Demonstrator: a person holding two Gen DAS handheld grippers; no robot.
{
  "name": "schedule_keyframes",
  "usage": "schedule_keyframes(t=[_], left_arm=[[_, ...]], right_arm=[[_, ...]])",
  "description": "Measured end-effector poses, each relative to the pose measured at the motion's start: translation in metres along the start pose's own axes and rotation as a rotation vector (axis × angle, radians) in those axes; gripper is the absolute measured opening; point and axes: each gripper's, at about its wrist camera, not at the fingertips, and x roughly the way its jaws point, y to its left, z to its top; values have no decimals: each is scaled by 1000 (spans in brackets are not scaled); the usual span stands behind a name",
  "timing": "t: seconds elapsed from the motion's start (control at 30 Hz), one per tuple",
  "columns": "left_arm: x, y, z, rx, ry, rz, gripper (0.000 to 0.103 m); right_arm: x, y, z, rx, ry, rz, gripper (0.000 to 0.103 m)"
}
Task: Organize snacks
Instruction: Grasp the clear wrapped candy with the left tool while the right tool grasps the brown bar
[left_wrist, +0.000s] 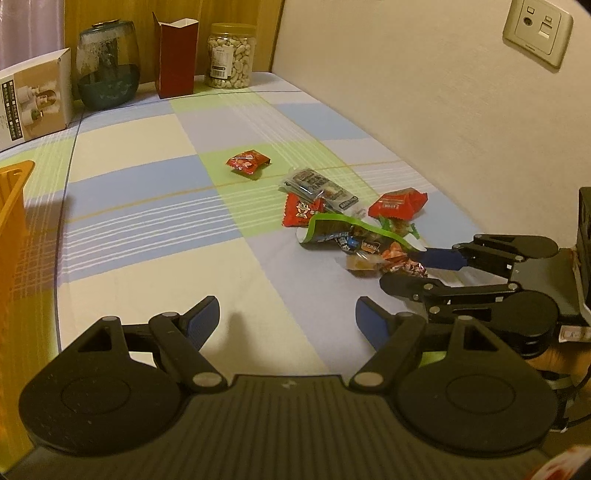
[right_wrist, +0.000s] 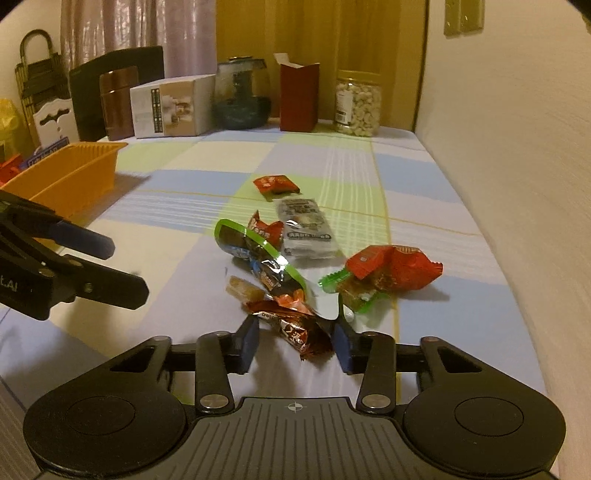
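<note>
A heap of snack packets lies on the checked cloth (right_wrist: 177, 258): a green-rimmed bag (right_wrist: 258, 251), a silver packet (right_wrist: 308, 229), a crumpled red bag (right_wrist: 391, 271) and small wrapped sweets. One red packet (right_wrist: 275, 184) lies apart, farther back. My right gripper (right_wrist: 295, 341) sits at the heap's near edge, its blue pads closed in on a brown-red wrapper (right_wrist: 299, 332). The left wrist view shows the same grip (left_wrist: 413, 271) beside the heap (left_wrist: 343, 232). My left gripper (left_wrist: 286, 321) hovers open over bare cloth left of the heap, holding nothing.
An orange basket (right_wrist: 70, 173) stands at the left. Along the back stand a nut jar (right_wrist: 357, 103), a dark red carton (right_wrist: 298, 98), a glass vase (right_wrist: 242, 98) and a white box (right_wrist: 171, 107). A wall (right_wrist: 517, 166) borders the right side.
</note>
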Motion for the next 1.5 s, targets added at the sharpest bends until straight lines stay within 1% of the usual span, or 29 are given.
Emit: schedule_keyframes(t=[0.03,0.07,0.2,0.37,0.43,0.57,0.67,0.7,0.77,0.8,0.83,0.9,1.0,1.17,1.33,1.5], left_arm=[[0,-1,0,2,-2,-2,79],[0,-2,0,5,-2,-3,79],[2,-6,2,12,-5,-18,78],[8,-17,5,52,-23,-39,77],[14,-22,7,77,-28,-41,69],[30,-34,9,148,-31,-51,59],[41,-42,9,209,-39,-53,50],[45,-43,9,220,-40,-52,43],[52,-44,9,220,-33,-55,39],[54,-44,9,221,-31,-54,34],[55,-45,9,231,-38,-47,28],[54,-44,10,232,-37,-45,19],[50,-42,9,216,-24,-39,19],[29,-38,3,195,-21,-22,19],[-3,-29,1,152,-28,7,19],[-43,-18,2,101,-56,35,19]], right_arm=[[-1,1,0,-2,3,-8,33],[-2,2,0,1,4,-11,29],[-11,3,-3,41,6,-26,27],[-30,2,-10,108,-6,-54,26],[-36,1,-12,140,-14,-75,26],[-46,-5,-15,204,-22,-98,26],[-51,-11,-16,239,-29,-109,26],[-53,-13,-16,249,-31,-111,26],[-54,-14,-17,256,-31,-117,26],[-54,-14,-18,259,-30,-121,26],[-55,-15,-18,265,-30,-121,26],[-55,-15,-19,277,-31,-122,26],[-56,-13,-18,286,-27,-122,26],[-60,-5,-12,295,-33,-121,26],[-73,7,0,288,-48,-122,26],[-92,24,18,273,-67,-120,26]])
